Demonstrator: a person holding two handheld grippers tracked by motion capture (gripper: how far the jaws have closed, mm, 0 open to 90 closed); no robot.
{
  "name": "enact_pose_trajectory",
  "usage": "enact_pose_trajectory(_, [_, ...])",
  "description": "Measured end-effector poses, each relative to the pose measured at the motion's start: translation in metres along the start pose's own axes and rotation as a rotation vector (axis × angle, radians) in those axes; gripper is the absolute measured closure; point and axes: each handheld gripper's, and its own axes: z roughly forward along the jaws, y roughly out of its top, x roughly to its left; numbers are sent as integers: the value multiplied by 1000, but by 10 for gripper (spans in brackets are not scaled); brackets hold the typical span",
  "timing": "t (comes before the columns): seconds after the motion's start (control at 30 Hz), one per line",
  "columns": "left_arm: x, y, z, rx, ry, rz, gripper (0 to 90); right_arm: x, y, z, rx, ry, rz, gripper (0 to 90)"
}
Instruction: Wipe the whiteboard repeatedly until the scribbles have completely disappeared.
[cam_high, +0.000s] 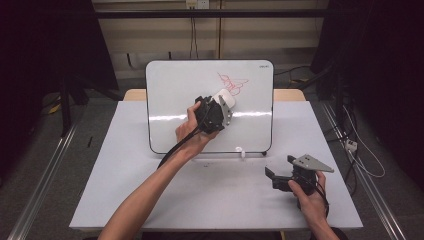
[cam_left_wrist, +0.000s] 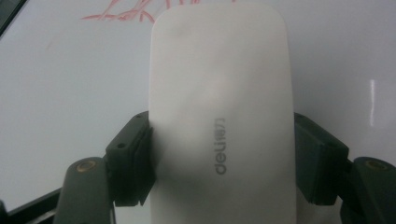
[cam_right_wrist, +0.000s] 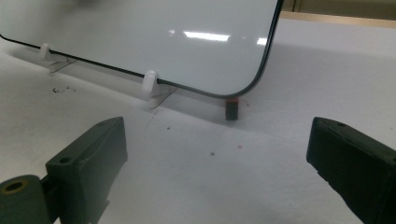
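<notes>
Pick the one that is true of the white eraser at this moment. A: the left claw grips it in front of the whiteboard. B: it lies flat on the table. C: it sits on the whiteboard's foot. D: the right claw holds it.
A: the left claw has its jaws pressed on both sides of the white eraser, in front of the whiteboard.

A pale grey table (cam_high: 150, 200) takes up the middle and lower part of the high view, with a grey floor (cam_high: 45, 150) to either side. Metal rails (cam_high: 40, 185) run along the floor at lower left and lower right, and loose cables (cam_high: 367, 160) lie at the right edge. A wall socket (cam_high: 196, 4) sits at top centre, with cords (cam_high: 193, 35) hanging below it.
</notes>
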Motion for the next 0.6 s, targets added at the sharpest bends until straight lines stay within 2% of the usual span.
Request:
enact_pose_trajectory(0.23, [6,1,1,-14,-21,-27,311,-1,0,0,1,1,5,52])
enact_pose_trajectory(0.6, [34,12,7,-44,-8,-75,311,-1,0,-1,-1,-2,2,52])
